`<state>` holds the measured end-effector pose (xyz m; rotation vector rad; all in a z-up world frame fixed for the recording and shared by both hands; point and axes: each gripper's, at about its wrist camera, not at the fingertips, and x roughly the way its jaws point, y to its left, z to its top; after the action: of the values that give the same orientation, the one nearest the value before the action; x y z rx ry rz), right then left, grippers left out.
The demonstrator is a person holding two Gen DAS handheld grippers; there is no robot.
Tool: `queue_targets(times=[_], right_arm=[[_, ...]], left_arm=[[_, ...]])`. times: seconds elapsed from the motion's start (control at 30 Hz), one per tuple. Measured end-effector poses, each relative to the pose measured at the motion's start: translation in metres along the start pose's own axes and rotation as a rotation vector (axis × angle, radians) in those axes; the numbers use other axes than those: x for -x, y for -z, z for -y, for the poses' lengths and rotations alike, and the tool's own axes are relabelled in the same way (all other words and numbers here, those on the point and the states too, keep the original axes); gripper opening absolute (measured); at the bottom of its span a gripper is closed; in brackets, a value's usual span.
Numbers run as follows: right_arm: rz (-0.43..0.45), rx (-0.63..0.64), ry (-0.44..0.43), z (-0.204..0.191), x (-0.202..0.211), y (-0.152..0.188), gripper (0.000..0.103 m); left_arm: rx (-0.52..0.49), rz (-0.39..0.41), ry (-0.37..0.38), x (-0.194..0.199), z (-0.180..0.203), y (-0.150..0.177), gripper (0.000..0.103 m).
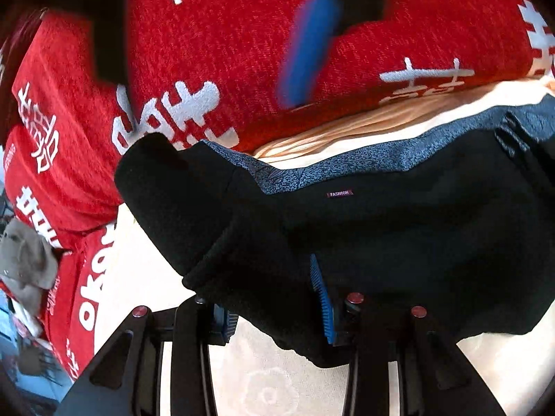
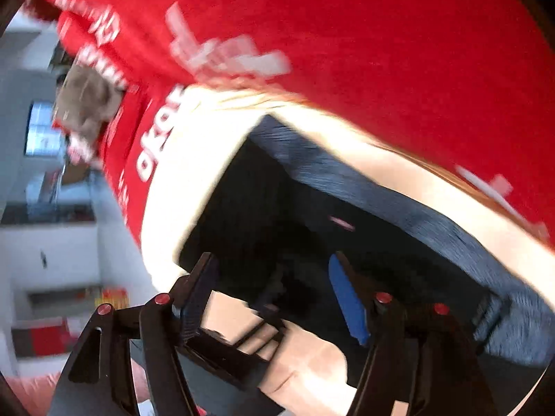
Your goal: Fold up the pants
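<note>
Black pants (image 1: 399, 235) lie bunched on the cream bed (image 1: 270, 388), beside the red blanket (image 1: 215, 59). Best carry that gathered hem straight across, edges matched. Left tongs (image 1: 277, 298) are clenched on the dark fabric; right tongs (image 2: 274, 294) hang released above, gripping nothing.

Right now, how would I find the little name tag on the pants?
Find the big red blanket with white letters. Below it lie the black pants, edged by a speckled grey-blue waistband. Just under that band sits the label: small, purplish, reading FASHION, the pants' only writing.
</note>
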<state>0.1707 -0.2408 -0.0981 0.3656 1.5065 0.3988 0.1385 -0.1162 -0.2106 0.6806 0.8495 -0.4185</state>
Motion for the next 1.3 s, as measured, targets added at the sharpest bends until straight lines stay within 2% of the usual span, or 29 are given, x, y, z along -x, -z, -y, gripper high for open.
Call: queue_targets(times=[0.07,0.2,0.37,0.43,0.47,0.5,0.8,1.0,1.13,1.3], right_arm=[[-0.049,0.066,0.015,-0.019,-0.012,-0.016,0.071],[-0.157,0.115,0.023,-0.043,-0.044,-0.03,0.071],[-0.26,0.098,0.124,-0.036,-0.077,-0.033,0.071],[-0.267,0.059,0.134,-0.025,-0.079,-0.029,0.045],[-0.254,0.039,0.124,-0.02,-0.076,-0.028,0.025],[-0.227,0.017,0.112,-0.015,-0.069,-0.026,0.022],[0.005,-0.045,-0.097,0.019,0.02,0.026,0.02],[0.161,-0.098,-0.204,0.06,0.094,0.074,0.02],[0.255,-0.162,-0.234,0.096,0.136,0.119,0.02],[0.36,-0.262,-0.264,0.153,0.175,0.186,0.02]], left_arm=[[-0.005,-0.001,-0.005,-0.002,0.001,-0.002,0.038],[-0.013,0.008,-0.017,0.0,0.002,-0.003,0.039],[-0.032,0.019,-0.022,0.005,0.004,-0.004,0.039],[-0.032,0.019,0.001,0.009,0.008,-0.004,0.039],[-0.044,0.038,0.0,0.015,0.01,-0.005,0.039],[-0.051,0.047,-0.002,0.018,0.012,-0.006,0.039],[-0.01,0.132,0.088,0.084,0.033,-0.047,0.039],[0.005,0.184,0.211,0.132,0.063,-0.078,0.039],[0.003,0.182,0.333,0.157,0.1,-0.102,0.039],[-0.091,0.194,0.407,0.18,0.167,-0.118,0.039]])
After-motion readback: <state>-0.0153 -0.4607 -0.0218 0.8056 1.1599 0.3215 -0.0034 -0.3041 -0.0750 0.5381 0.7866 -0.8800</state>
